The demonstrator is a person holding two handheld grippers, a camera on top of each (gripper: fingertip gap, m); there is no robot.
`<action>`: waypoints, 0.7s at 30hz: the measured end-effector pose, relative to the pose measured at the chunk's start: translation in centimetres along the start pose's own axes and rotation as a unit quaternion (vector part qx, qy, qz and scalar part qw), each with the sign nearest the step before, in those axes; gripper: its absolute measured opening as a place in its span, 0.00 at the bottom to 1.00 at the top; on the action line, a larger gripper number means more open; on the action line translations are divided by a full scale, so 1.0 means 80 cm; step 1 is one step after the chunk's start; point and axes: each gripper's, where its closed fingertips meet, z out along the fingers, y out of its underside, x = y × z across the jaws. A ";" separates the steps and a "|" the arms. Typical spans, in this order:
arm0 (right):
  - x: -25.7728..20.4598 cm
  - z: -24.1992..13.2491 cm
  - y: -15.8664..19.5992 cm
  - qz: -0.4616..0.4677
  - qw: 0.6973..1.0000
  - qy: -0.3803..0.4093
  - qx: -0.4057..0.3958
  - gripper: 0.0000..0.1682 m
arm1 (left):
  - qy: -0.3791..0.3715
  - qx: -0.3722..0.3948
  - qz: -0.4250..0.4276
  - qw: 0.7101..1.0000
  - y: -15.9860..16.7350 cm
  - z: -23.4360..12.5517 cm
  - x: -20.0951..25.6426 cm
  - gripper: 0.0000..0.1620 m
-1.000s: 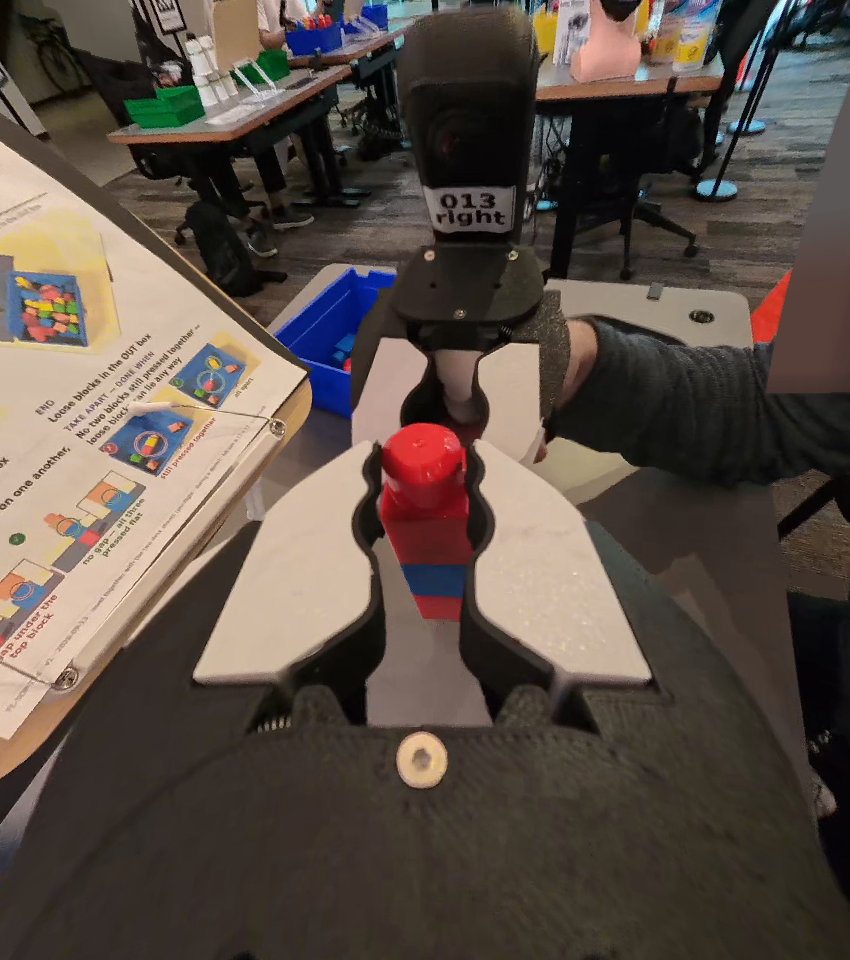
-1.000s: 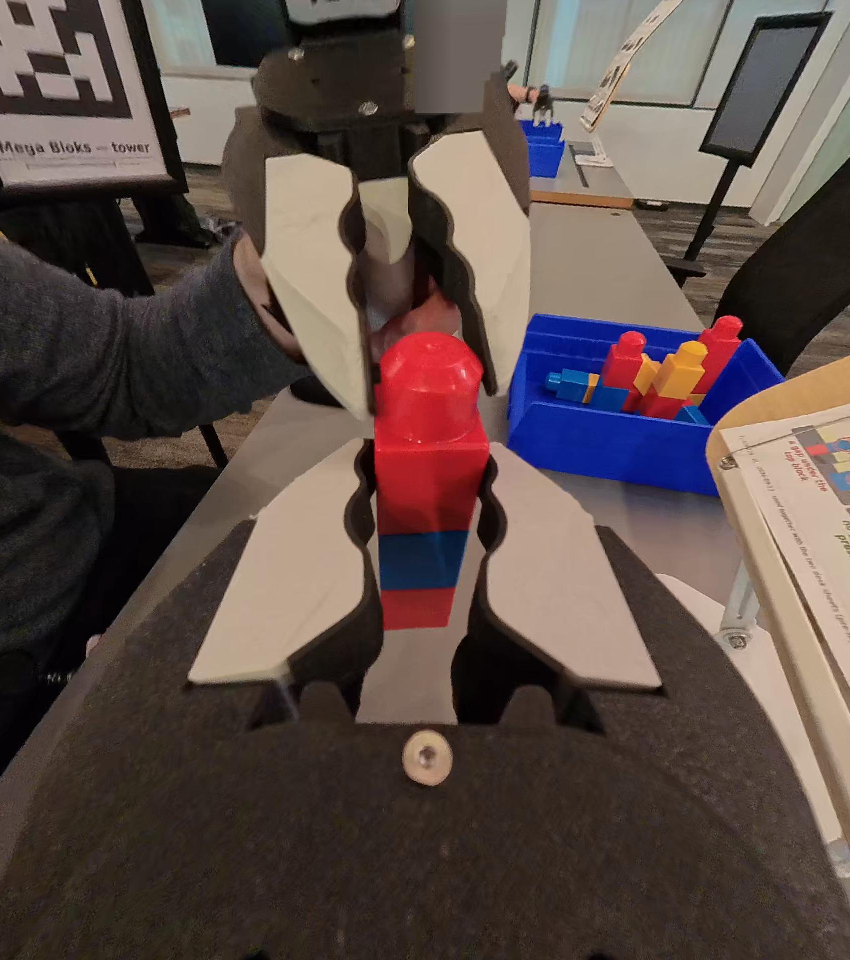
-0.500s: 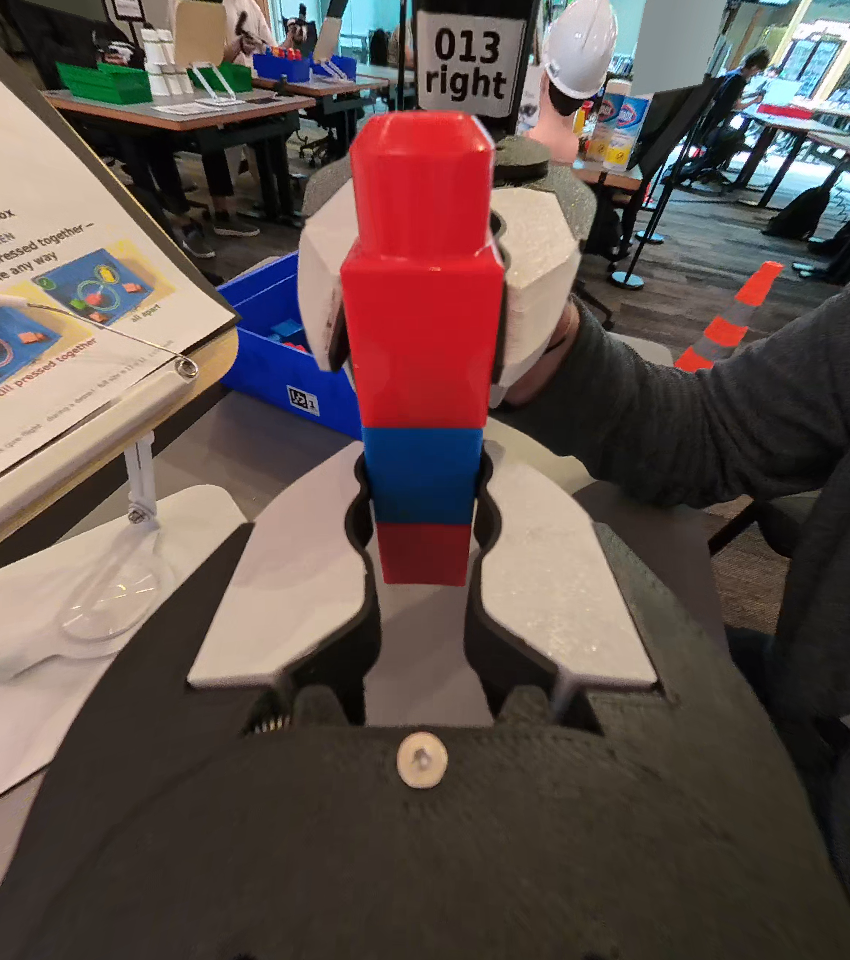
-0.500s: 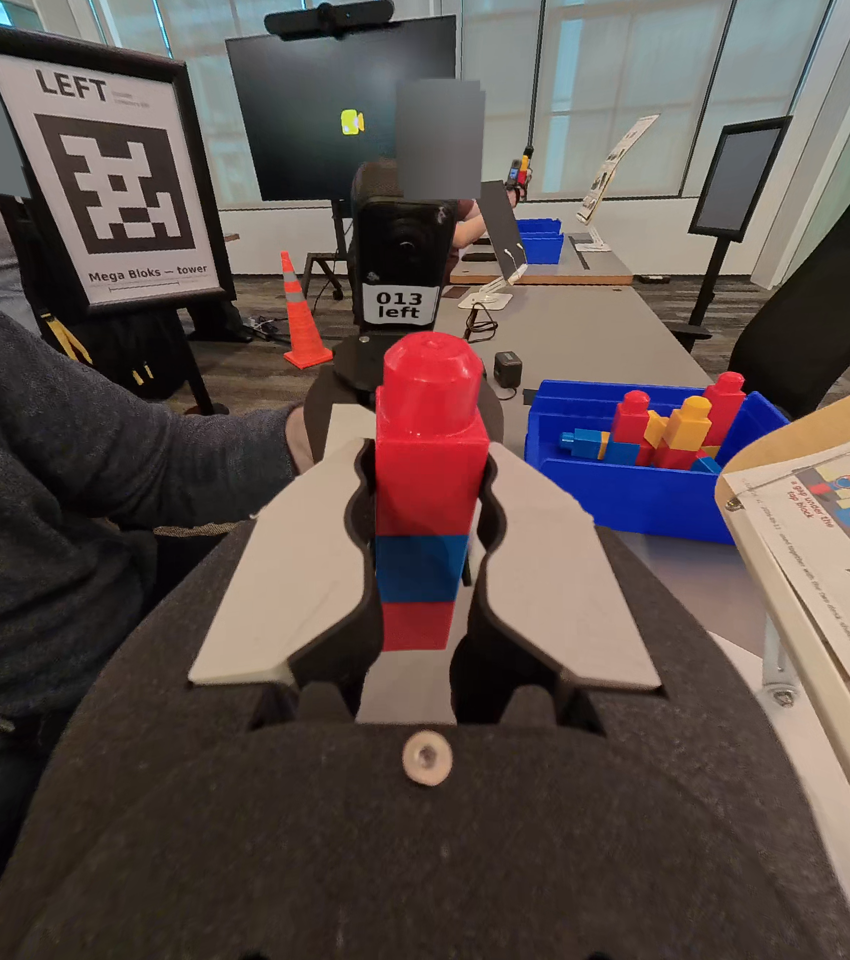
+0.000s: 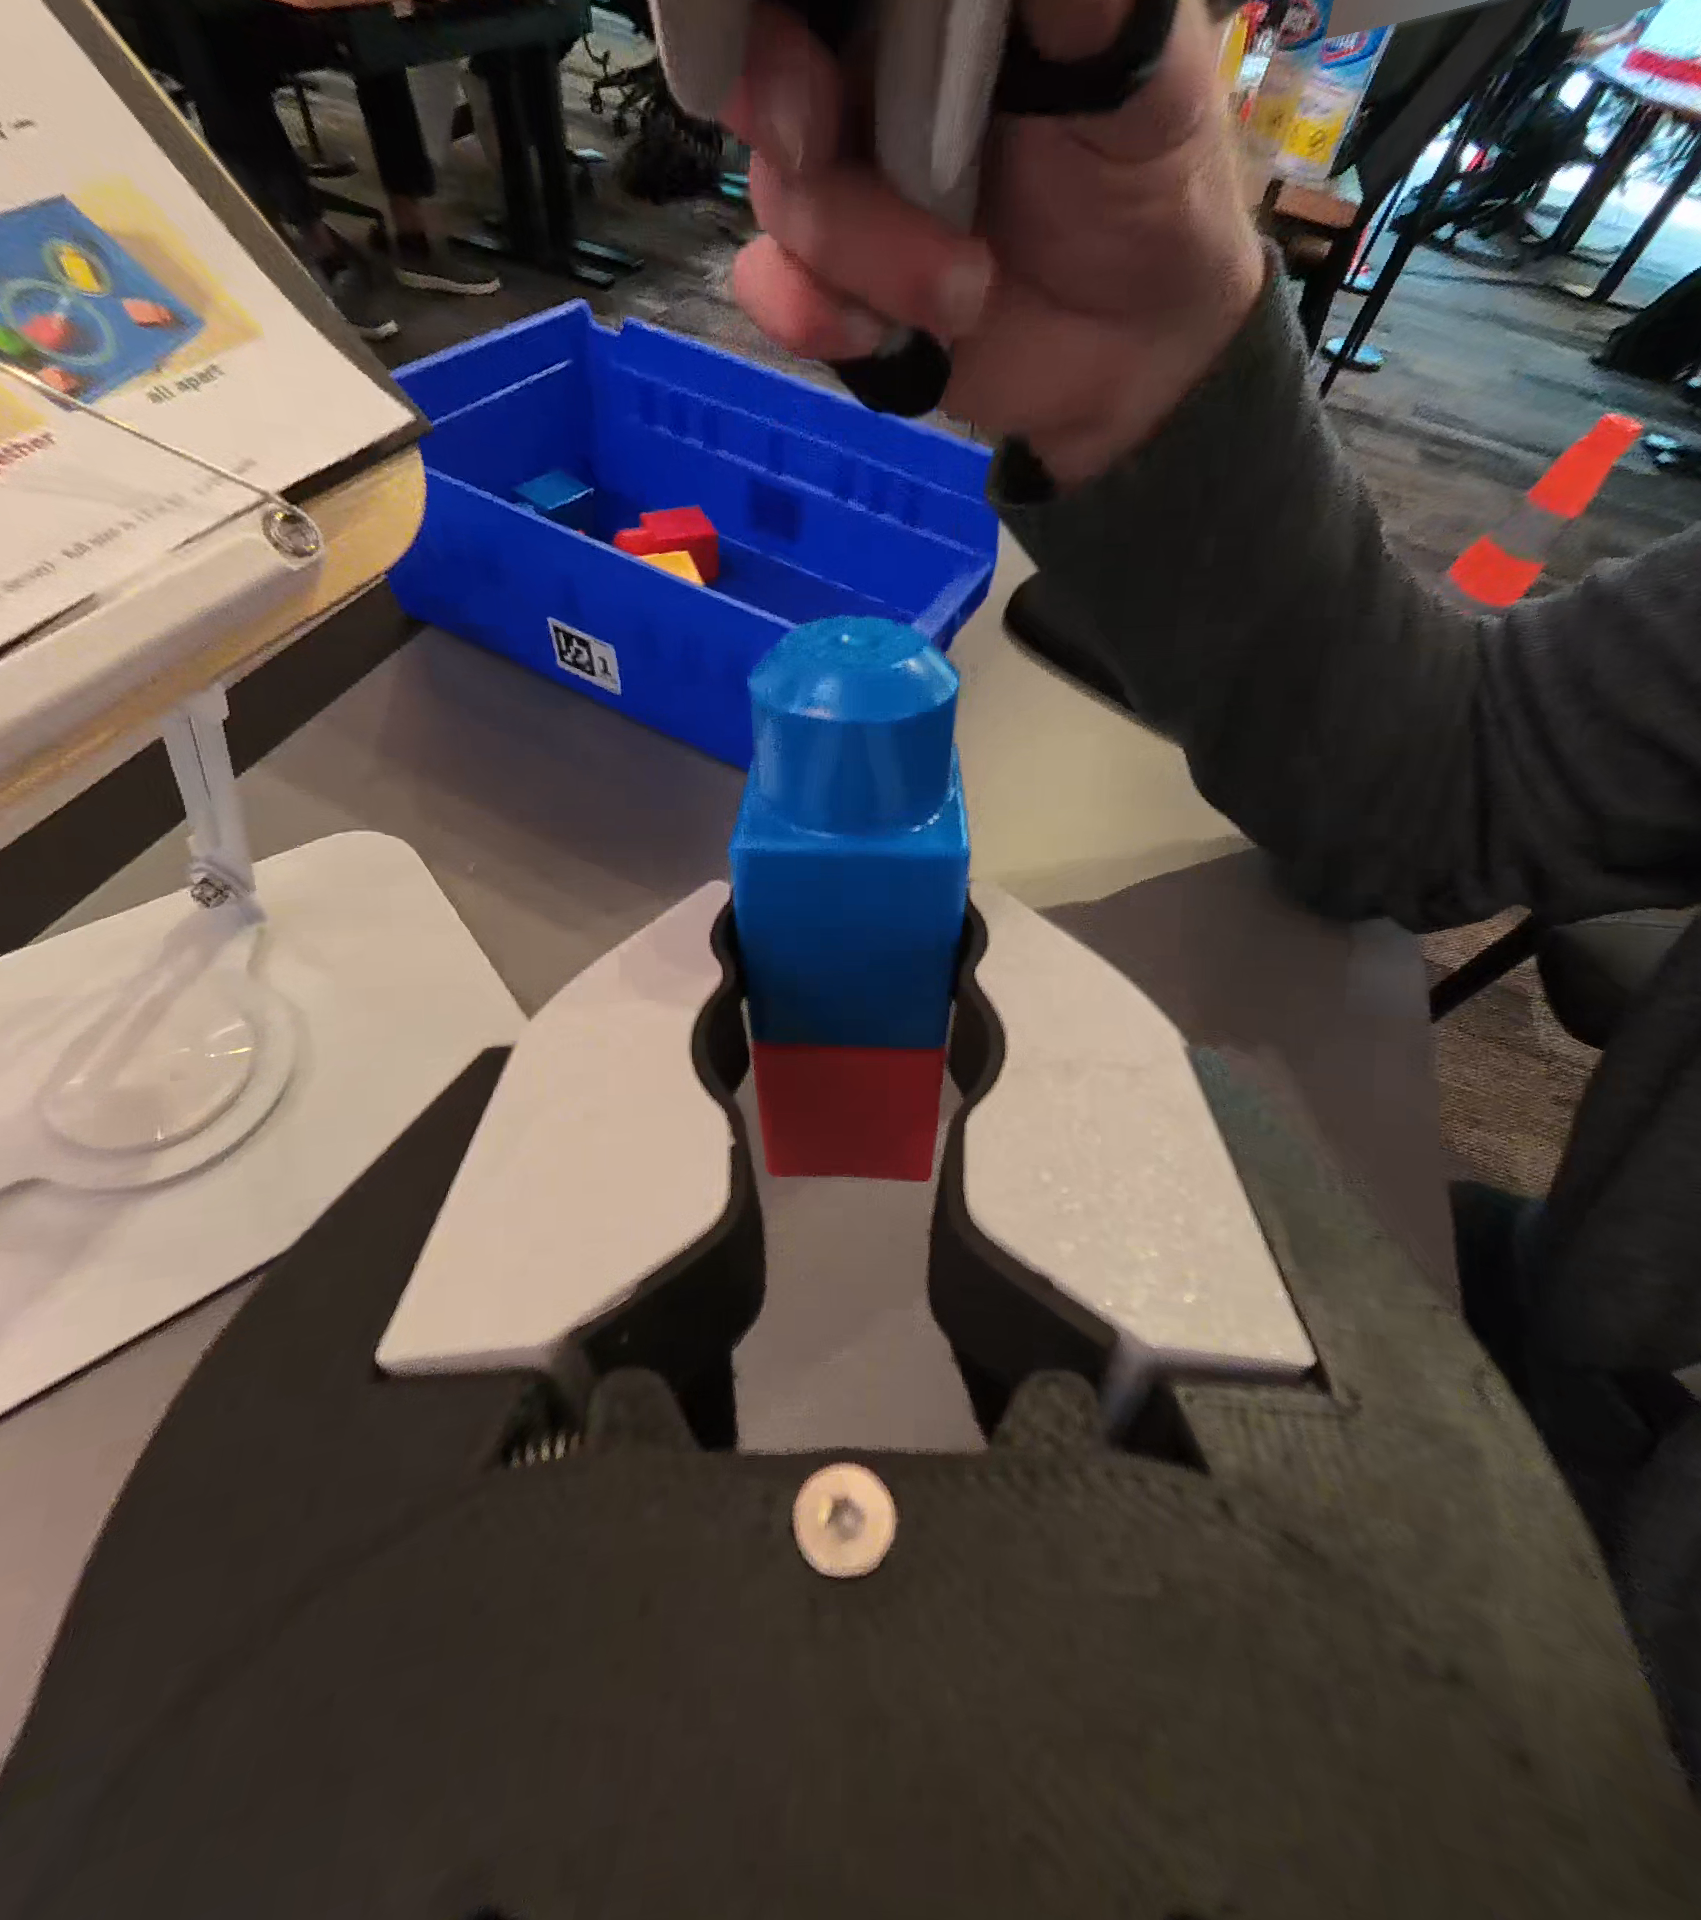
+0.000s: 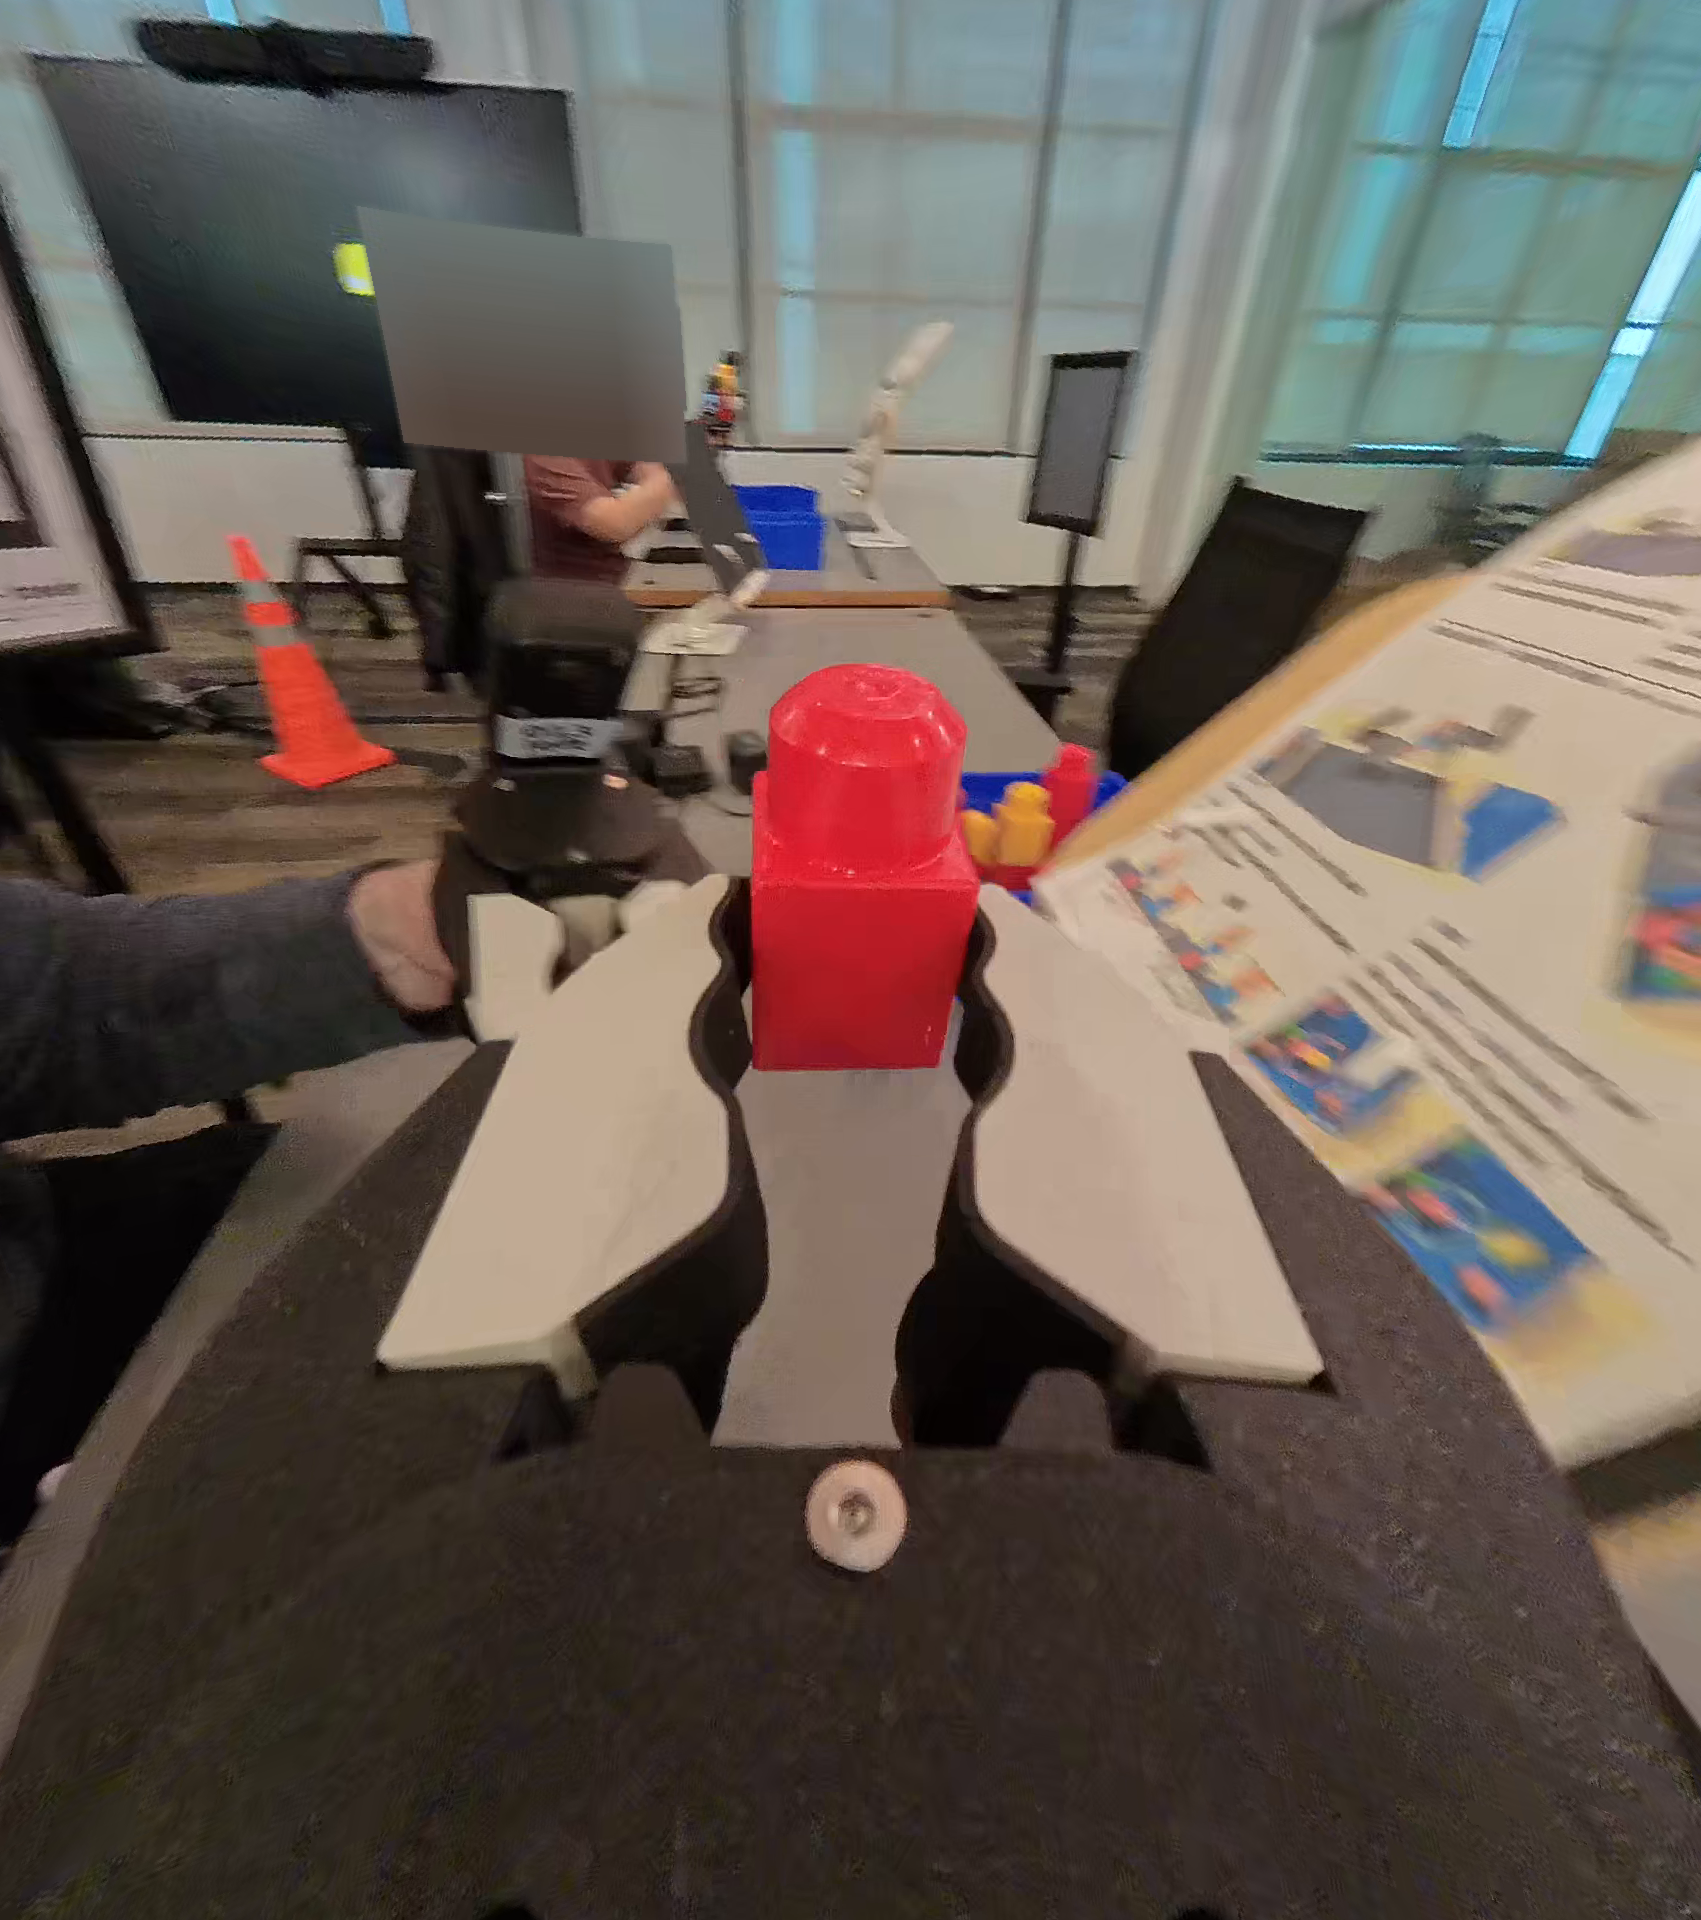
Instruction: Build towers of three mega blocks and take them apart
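My left gripper (image 5: 846,977) is shut on a stack of two blocks, a blue block (image 5: 848,842) pressed on a red block (image 5: 846,1112), held above the grey table. My right gripper (image 6: 856,966) is shut on a single red block (image 6: 861,883), held apart from that stack. In the left wrist view the right gripper shows only as a hand (image 5: 1012,229) on its grip at the top. In the right wrist view the left gripper (image 6: 565,914) shows at the left, lower and farther off.
A blue bin (image 5: 700,520) with a few loose blocks stands behind the left gripper. Another blue bin with several blocks (image 6: 1022,821) shows past the red block. An instruction board on a stand (image 5: 98,343) is at the left; it also shows in the right wrist view (image 6: 1448,883). My right fingertips sit around 15 cm from my left ones.
The top red block has come off the tower in my right gripper. The blue and red blocks stay in my left gripper. The two grippers have moved apart.
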 end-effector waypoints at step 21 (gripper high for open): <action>0.116 -0.131 0.070 0.052 0.975 0.179 -0.122 0.30 | -0.010 0.016 0.000 1.000 -0.012 0.019 -0.005 0.22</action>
